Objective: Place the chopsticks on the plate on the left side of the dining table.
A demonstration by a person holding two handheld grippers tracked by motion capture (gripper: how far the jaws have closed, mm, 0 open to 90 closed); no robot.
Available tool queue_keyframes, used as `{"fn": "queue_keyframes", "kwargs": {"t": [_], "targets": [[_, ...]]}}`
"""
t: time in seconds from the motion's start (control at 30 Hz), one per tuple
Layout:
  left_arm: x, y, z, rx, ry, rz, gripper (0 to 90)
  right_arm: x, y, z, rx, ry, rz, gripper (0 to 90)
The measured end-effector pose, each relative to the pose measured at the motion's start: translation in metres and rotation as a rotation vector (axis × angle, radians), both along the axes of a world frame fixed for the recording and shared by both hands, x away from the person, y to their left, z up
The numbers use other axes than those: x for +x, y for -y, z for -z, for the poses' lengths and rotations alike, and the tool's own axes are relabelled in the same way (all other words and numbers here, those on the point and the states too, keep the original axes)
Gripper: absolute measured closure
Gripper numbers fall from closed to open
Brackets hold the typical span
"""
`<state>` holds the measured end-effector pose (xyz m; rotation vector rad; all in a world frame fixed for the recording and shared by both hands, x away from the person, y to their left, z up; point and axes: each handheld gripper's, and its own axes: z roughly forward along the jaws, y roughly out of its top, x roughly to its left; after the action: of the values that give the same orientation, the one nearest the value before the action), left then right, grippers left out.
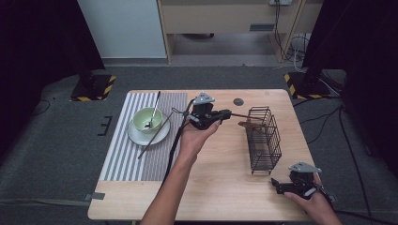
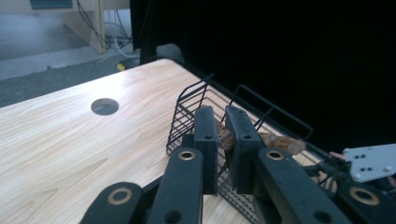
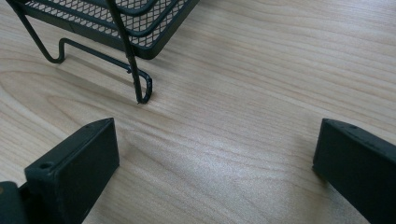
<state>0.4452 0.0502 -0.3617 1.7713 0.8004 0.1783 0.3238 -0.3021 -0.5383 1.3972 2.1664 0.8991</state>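
At the table's near edge, around five o'clock, the right gripper (image 1: 281,186) rests with jaws wide apart, holding nothing. Farther in, the left gripper (image 1: 226,114) is clamped on a brown wooden utensil (image 1: 245,123), its far end just reaching the wire basket (image 1: 263,139) at three o'clock. Dropping it inside remains; a chopstick (image 1: 153,137) still leans on the plate (image 1: 141,136).

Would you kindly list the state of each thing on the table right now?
Left tongs: shut on a brown stick, its tip at the wire basket.
Right tongs: open, holding nothing.
Wire basket: upright.
Bowl: on a saucer, spoon inside.
Chopstick: leaning on the saucer.
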Motion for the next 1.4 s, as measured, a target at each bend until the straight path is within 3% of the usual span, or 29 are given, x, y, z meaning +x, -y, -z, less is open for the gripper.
{"fn": "queue_keyframes", "kwargs": {"t": [0.07, 0.37, 0.63, 1.03, 1.4], "targets": [[0.0, -0.003, 0.0, -0.025, 0.001, 0.001, 83.5, 0.0, 0.0, 0.0, 0.0, 0.0, 0.0, 0.4], [-0.001, -0.012, -0.001, -0.058, 0.009, -0.002, 83.5, 0.0, 0.0, 0.0, 0.0, 0.0, 0.0, 0.3], [0.0, -0.021, -0.003, -0.131, 0.013, 0.001, 83.5, 0.0, 0.0, 0.0, 0.001, 0.0, 0.001, 0.3], [0.001, -0.022, 0.0, -0.205, -0.008, 0.006, 83.5, 0.0, 0.0, 0.0, 0.0, 0.0, 0.0, 0.4], [0.003, -0.024, -0.001, -0.248, 0.002, -0.023, 83.5, 0.0, 0.0, 0.0, 0.001, 0.0, 0.0, 0.4]]}}
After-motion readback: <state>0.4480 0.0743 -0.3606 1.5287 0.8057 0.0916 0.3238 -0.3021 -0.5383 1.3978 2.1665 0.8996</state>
